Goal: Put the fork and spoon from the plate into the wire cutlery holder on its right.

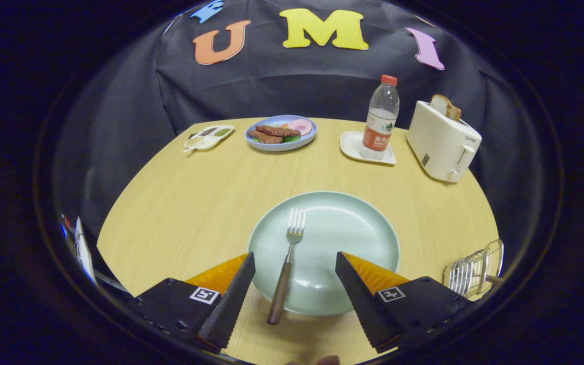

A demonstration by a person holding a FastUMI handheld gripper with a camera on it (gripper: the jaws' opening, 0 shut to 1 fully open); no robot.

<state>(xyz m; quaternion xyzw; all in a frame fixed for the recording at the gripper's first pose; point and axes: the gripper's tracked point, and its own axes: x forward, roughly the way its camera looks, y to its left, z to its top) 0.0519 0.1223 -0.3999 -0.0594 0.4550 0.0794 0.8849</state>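
Note:
A pale green plate [353, 228] lies on the wooden table just ahead of my fingers. A fork [287, 266] with a brown wooden handle rests on its left half, tines pointing away from me, its handle end hanging over the near rim onto the table. My gripper [295, 256] is open, one finger on each side of the fork's handle, neither touching it. The wire cutlery holder [474, 271] stands on the table to the right of the plate, beside my right finger, with a handle of something poking out of it.
At the far side of the table stand a blue plate of food [282, 133], a small divided dish [208, 137], a water bottle [380, 119] on a white square saucer, and a white toaster [441, 142] with bread in it.

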